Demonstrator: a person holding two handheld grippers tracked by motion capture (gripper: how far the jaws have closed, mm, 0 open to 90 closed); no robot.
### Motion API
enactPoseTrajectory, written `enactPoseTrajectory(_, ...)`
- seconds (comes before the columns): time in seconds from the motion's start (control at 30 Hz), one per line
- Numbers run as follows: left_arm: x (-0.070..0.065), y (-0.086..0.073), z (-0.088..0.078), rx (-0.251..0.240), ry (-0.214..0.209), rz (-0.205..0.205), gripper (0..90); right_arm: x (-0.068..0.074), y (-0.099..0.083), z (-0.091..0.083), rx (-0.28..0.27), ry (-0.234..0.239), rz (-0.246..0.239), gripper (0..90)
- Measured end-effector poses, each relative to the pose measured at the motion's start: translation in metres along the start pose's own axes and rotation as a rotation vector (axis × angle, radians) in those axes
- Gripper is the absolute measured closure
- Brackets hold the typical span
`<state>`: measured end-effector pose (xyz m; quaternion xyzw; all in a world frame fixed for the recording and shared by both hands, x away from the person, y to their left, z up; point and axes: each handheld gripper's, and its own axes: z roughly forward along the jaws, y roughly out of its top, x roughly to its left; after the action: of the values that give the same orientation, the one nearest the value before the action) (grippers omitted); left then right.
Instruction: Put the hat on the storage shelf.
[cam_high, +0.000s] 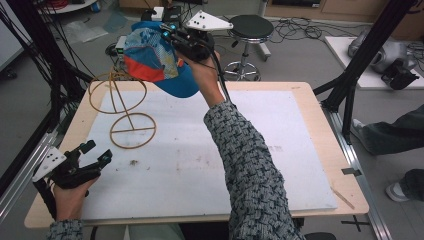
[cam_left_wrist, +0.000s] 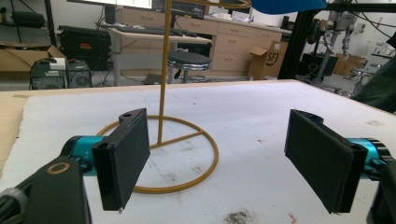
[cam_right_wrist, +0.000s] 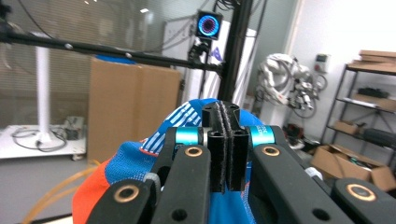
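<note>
Right gripper (cam_high: 170, 33) aloft, clamping cap (cam_high: 152, 60)

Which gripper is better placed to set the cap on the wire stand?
Right. The right gripper is shut on the cap, held above the stand's top ring. The left gripper rests open near the table's front edge, holding nothing.

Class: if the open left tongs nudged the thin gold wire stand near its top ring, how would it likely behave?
The wire stand would probably tip: tall, slender post, light-looking open rings. Its flat round base may slide first on the smooth white tabletop.
</note>
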<state>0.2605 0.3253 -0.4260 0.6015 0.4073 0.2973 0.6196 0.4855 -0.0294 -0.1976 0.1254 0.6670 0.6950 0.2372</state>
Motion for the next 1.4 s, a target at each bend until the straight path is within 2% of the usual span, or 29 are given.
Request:
enactPoseTrajectory(0.13,0.001,0.0,0.0,0.001,0.003,0.001,22.3,0.008,0.002,0.005,-0.02,0.042,0.015,90.0)
enactPoseTrajectory(0.23,0.001,0.0,0.0,0.0,0.002,0.001,22.4,0.018,0.001,0.013,-0.012,0.08,0.013,90.0)
enactPoseTrajectory(0.27,0.001,0.0,0.0,0.0,0.002,0.001,22.4,0.018,0.001,0.013,-0.012,0.08,0.013,90.0)
enactPoseTrajectory(0.37,0.001,0.0,-0.001,0.0,0.002,0.001,22.4,0.031,0.0,0.023,0.0,0.12,-0.003,90.0)
enactPoseTrajectory(0.4,0.001,0.0,-0.001,0.0,0.002,0.0,22.4,0.031,0.0,0.023,0.0,0.12,-0.003,90.0)
enactPoseTrajectory(0.43,0.002,0.0,-0.001,0.001,0.002,0.0,22.4,0.037,-0.001,0.029,0.002,0.143,-0.004,90.0)
enactPoseTrajectory(0.7,0.002,0.001,-0.002,-0.003,0.001,0.0,22.4,0.057,-0.006,0.049,0.014,0.209,-0.006,90.0)
enactPoseTrajectory(0.97,0.003,0.001,-0.003,-0.013,0.001,-0.008,22.4,0.07,-0.009,0.067,0.055,0.234,-0.038,90.0)
enactPoseTrajectory(1.1,0.003,0.001,-0.003,-0.013,0.001,-0.009,22.4,0.078,-0.012,0.082,0.093,0.241,-0.069,90.0)
enactPoseTrajectory(1.23,0.004,0.002,-0.003,-0.017,0.0,-0.01,22.5,0.082,-0.013,0.09,0.108,0.247,-0.065,90.0)
enactPoseTrajectory(1.4,0.005,0.001,-0.004,-0.016,0.003,-0.013,22.5,0.09,-0.017,0.103,0.157,0.255,-0.092,90.0)
